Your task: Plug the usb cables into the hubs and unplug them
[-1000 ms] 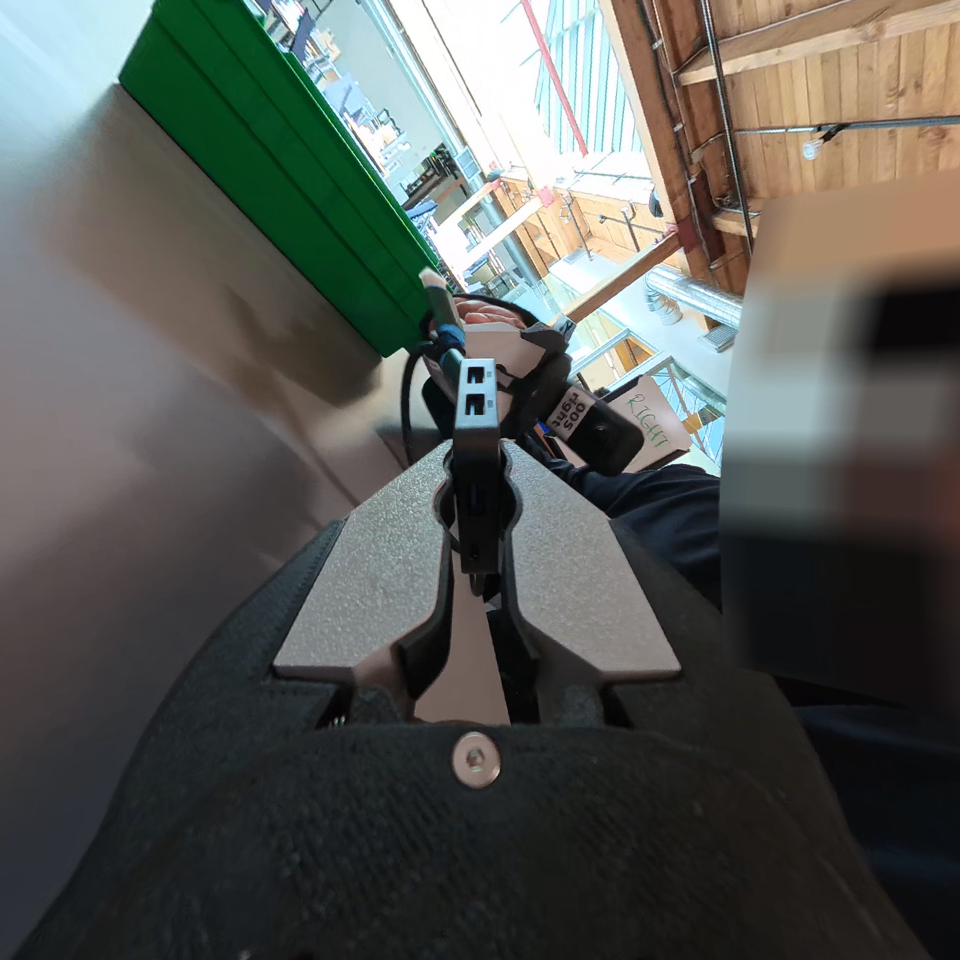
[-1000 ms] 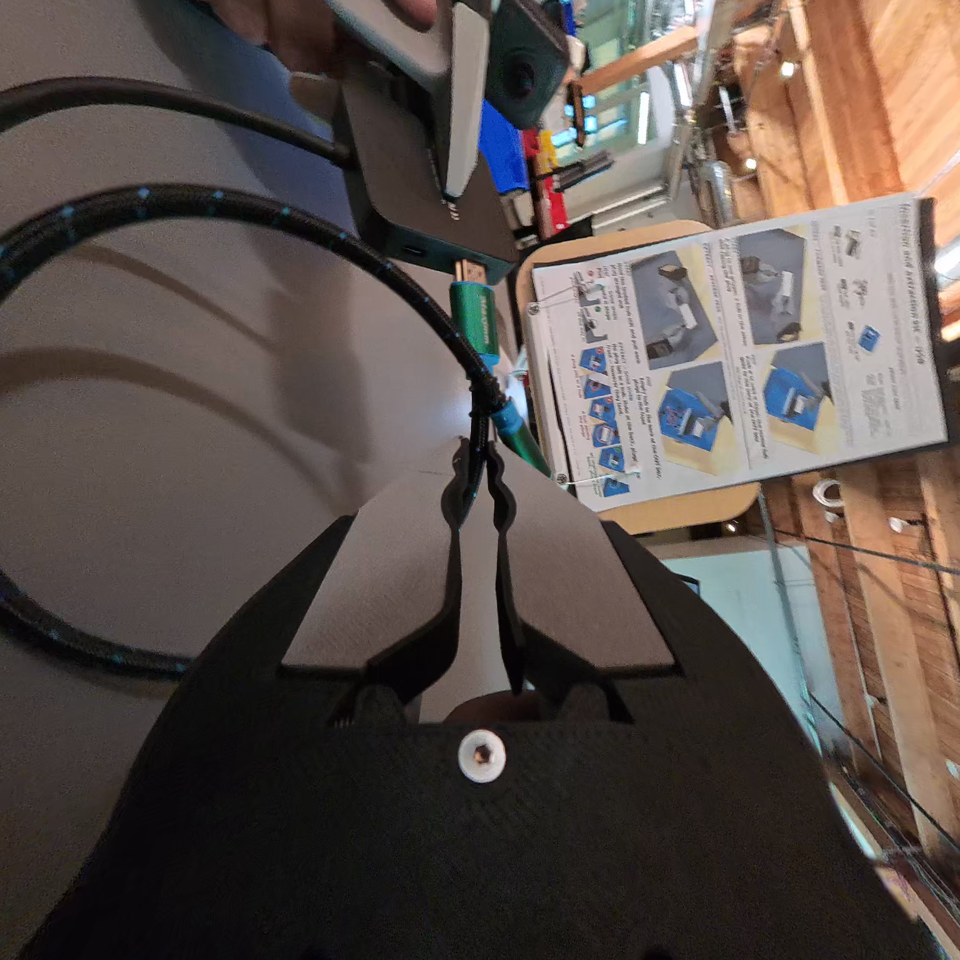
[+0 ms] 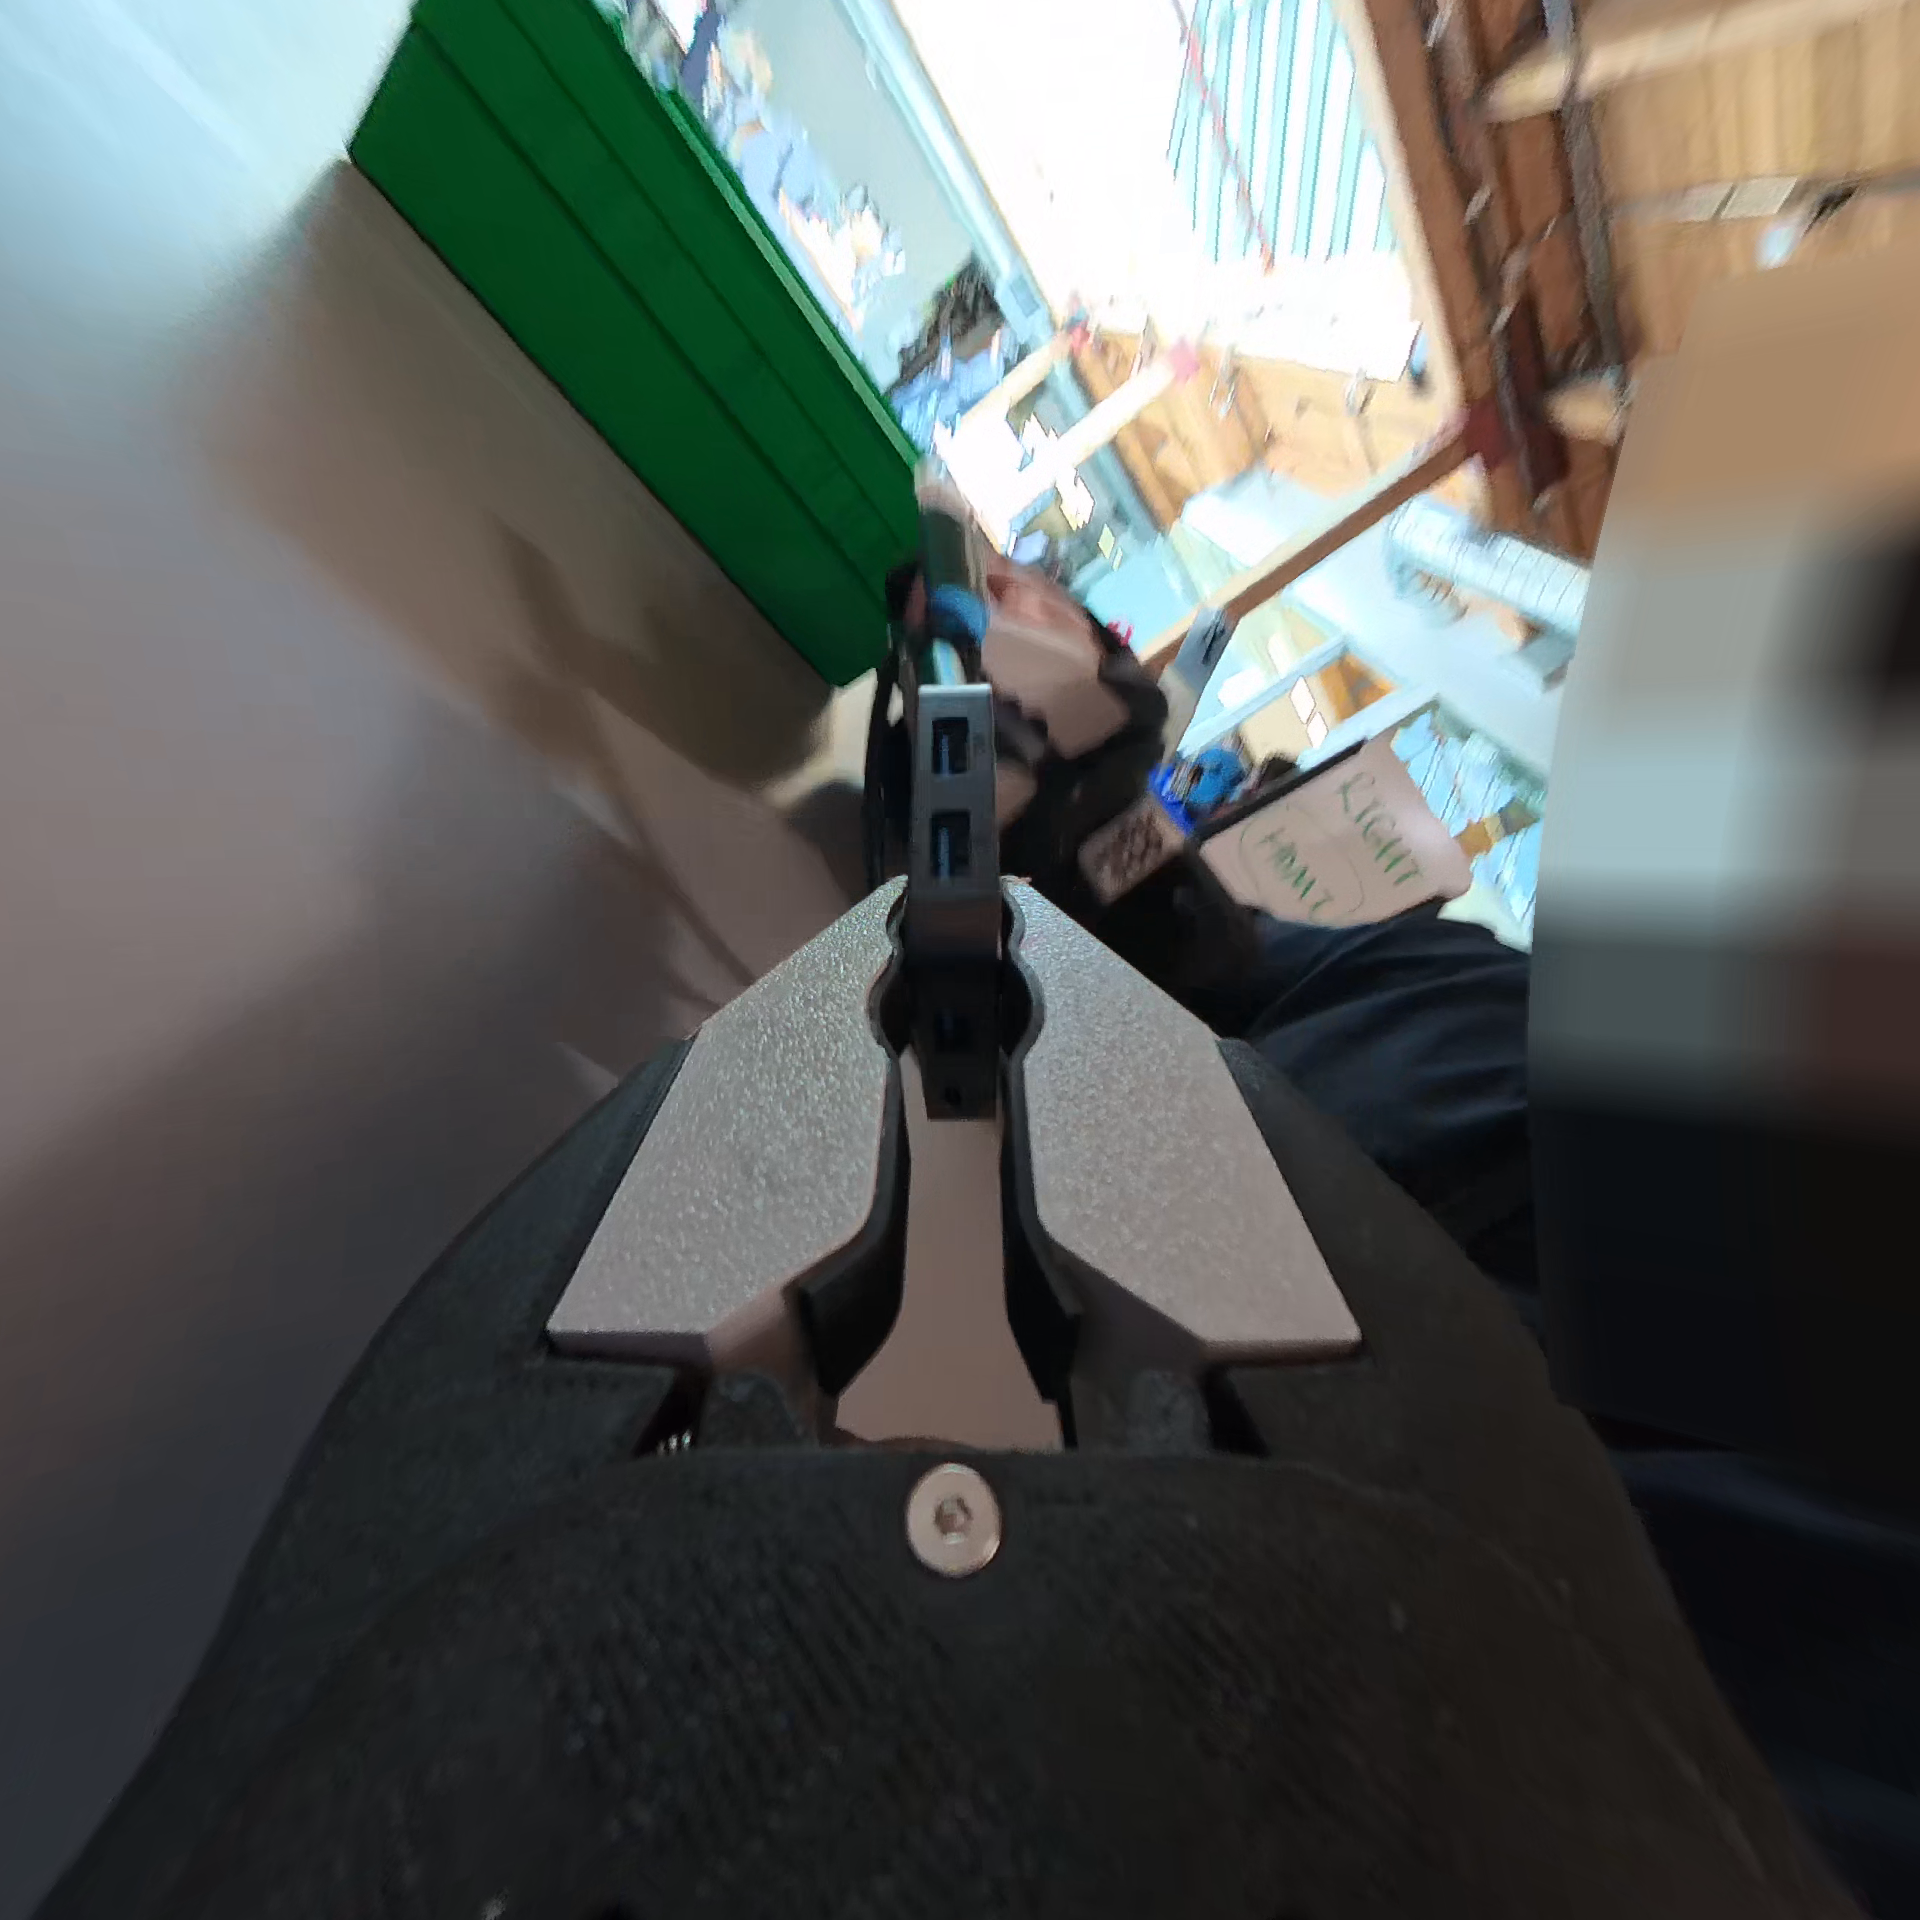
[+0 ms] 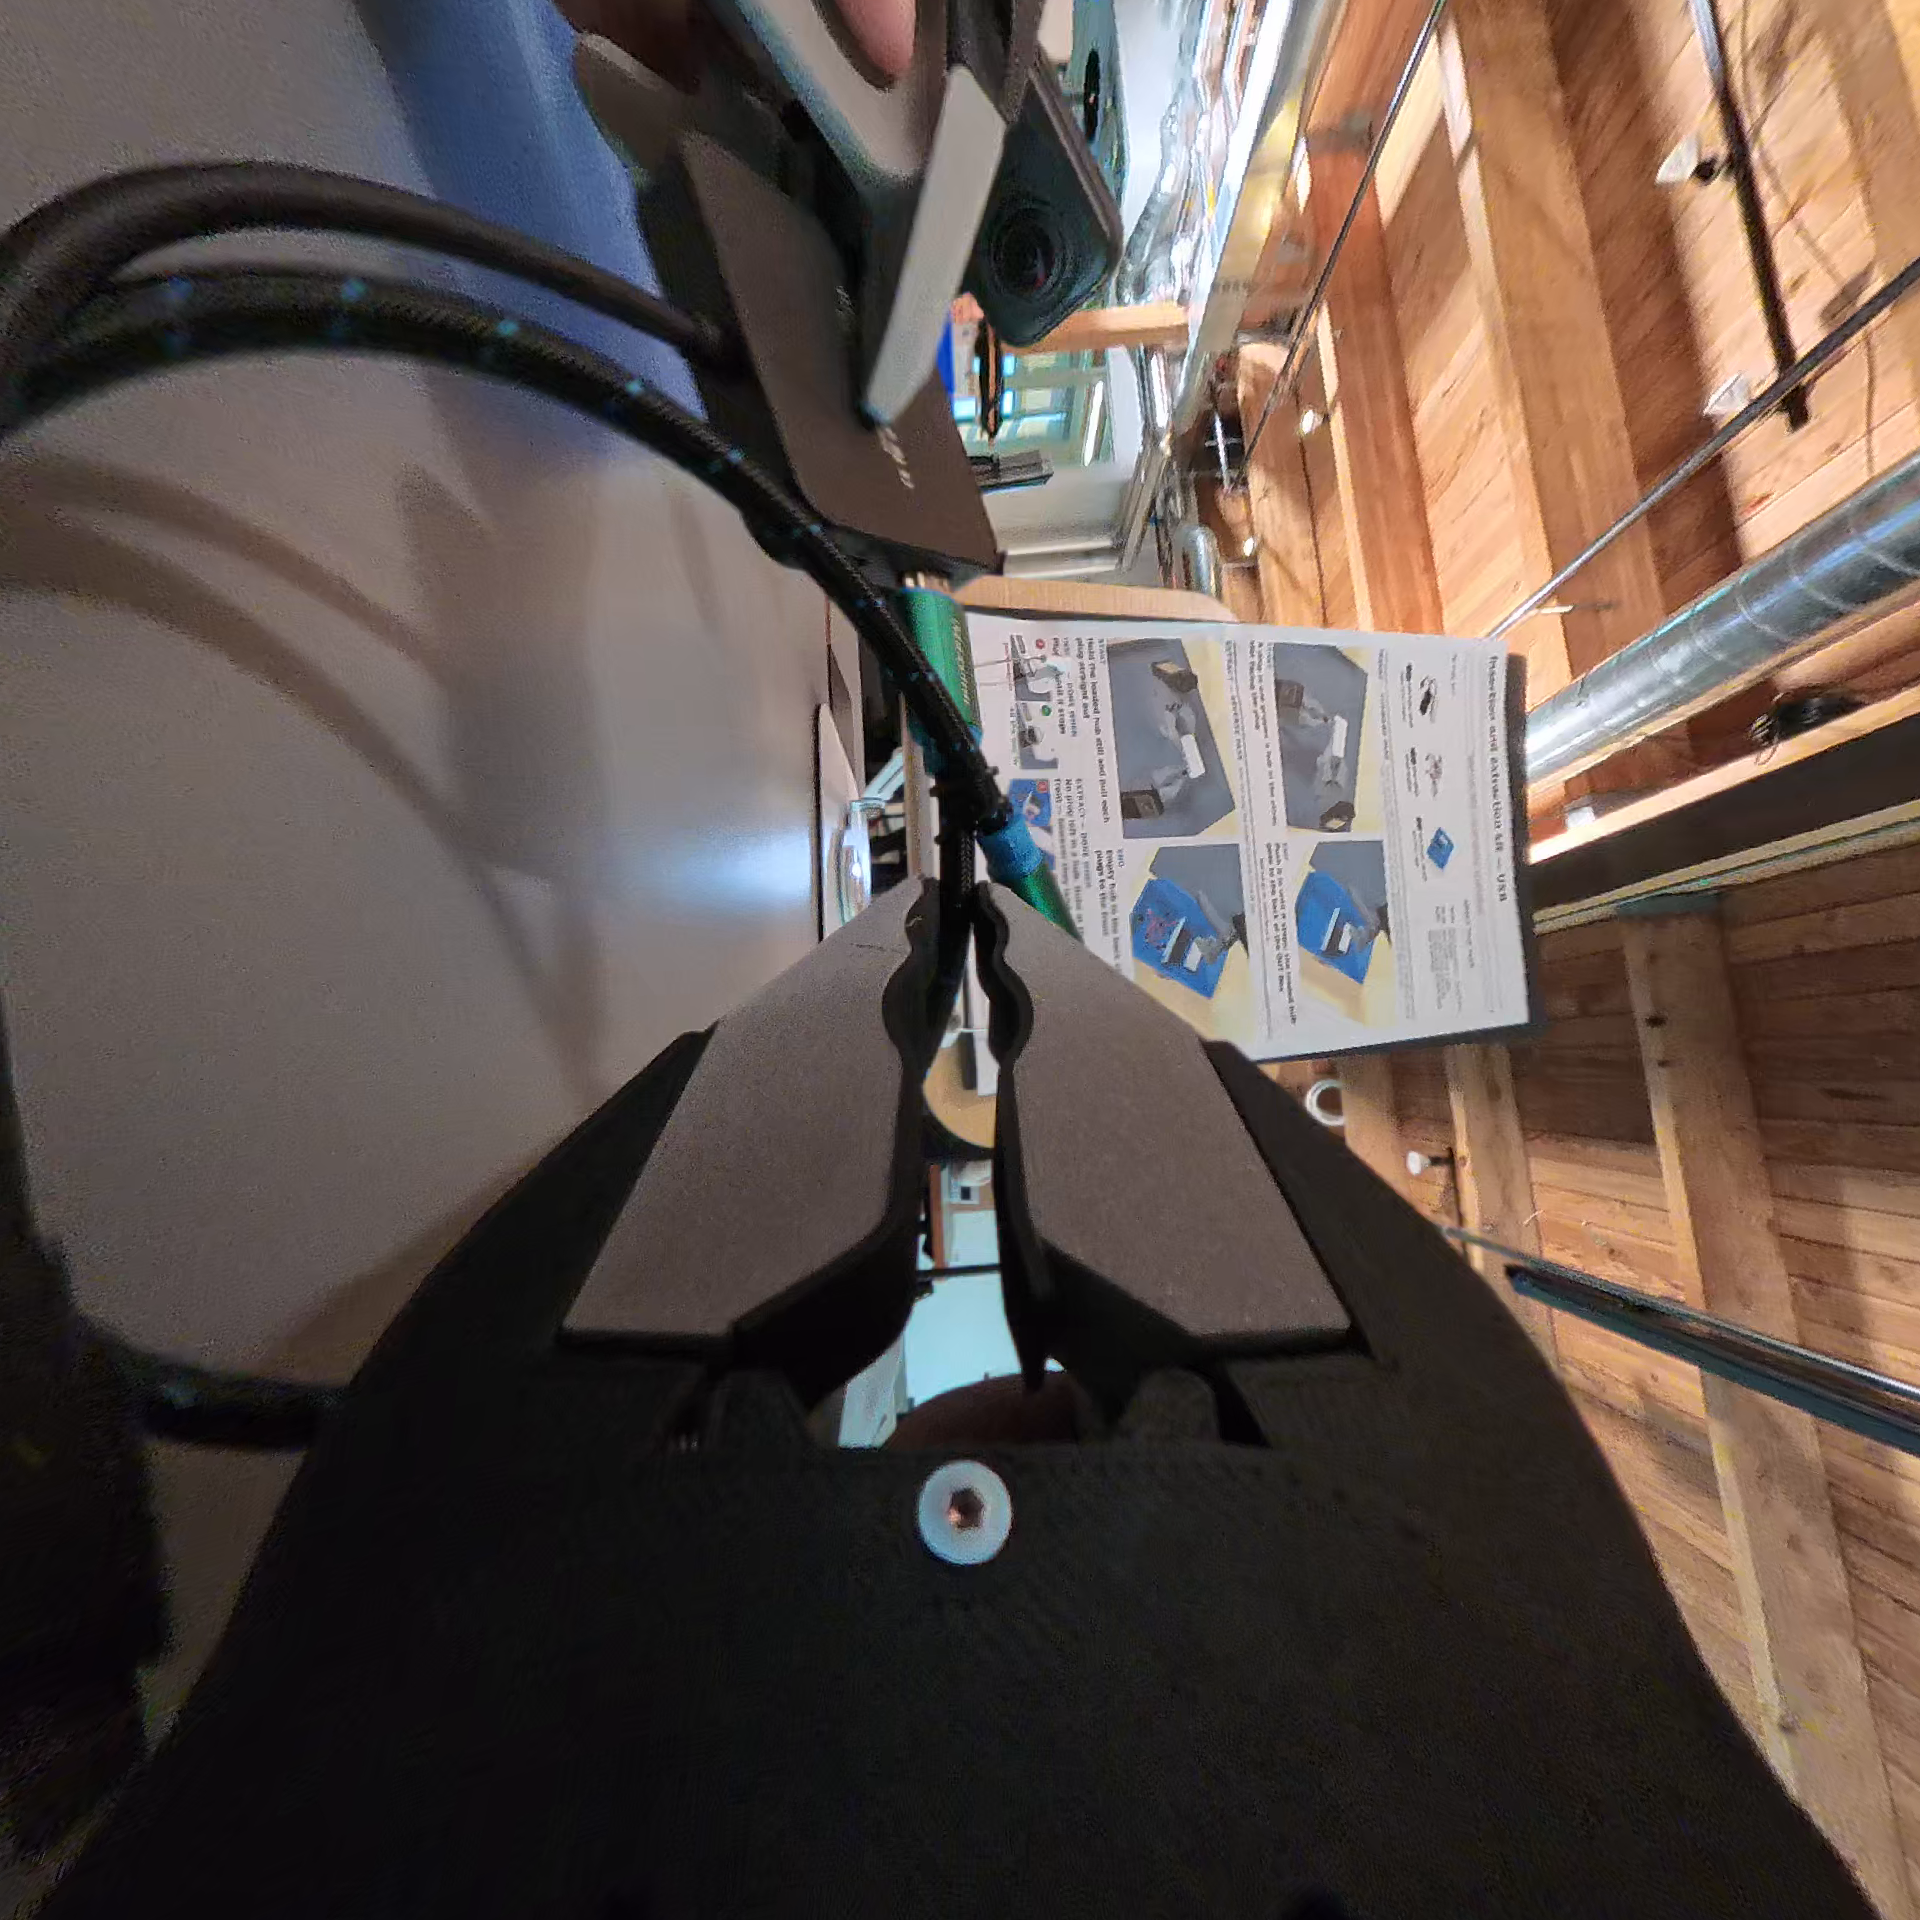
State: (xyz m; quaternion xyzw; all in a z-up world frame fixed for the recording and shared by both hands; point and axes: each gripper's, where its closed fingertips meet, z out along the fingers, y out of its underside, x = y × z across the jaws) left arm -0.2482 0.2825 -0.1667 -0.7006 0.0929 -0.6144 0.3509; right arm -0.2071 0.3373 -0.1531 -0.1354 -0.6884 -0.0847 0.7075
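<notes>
The left gripper [image 3: 951, 914] has its fingers closed narrowly on a dark hub [image 3: 951, 821], which sticks out past the tips edge-on, two blue ports showing on the narrow face. The hub is off the desk [image 3: 312, 831], held above its pale surface and out from the green bin [image 3: 644, 343] that stands along the desk's far edge. The right gripper [image 4: 954, 914] has its fingers pinched almost shut on a black braided cable [image 4: 582, 384], just behind the blue collar of a green plug [image 4: 940, 665]. The plug sits right at the lower edge of the hub, with a second, smooth black cord [image 4: 343, 218] leaving the hub beside it; the braided cable loops back wide over the desk. Behind stands a printed sheet [image 4: 1299, 831] with pictures. Whether the plug is seated in a port or only touching the hub's edge is hard to tell, since the hub covers its tip. The likely trouble: the right fingers grip the soft cable rather than the plug's body, so the plug can tilt or swing and jam at an angle. The hub, clamped only by its end, could also pivot or slip if pushed along its length, and the long loop may snag.
</notes>
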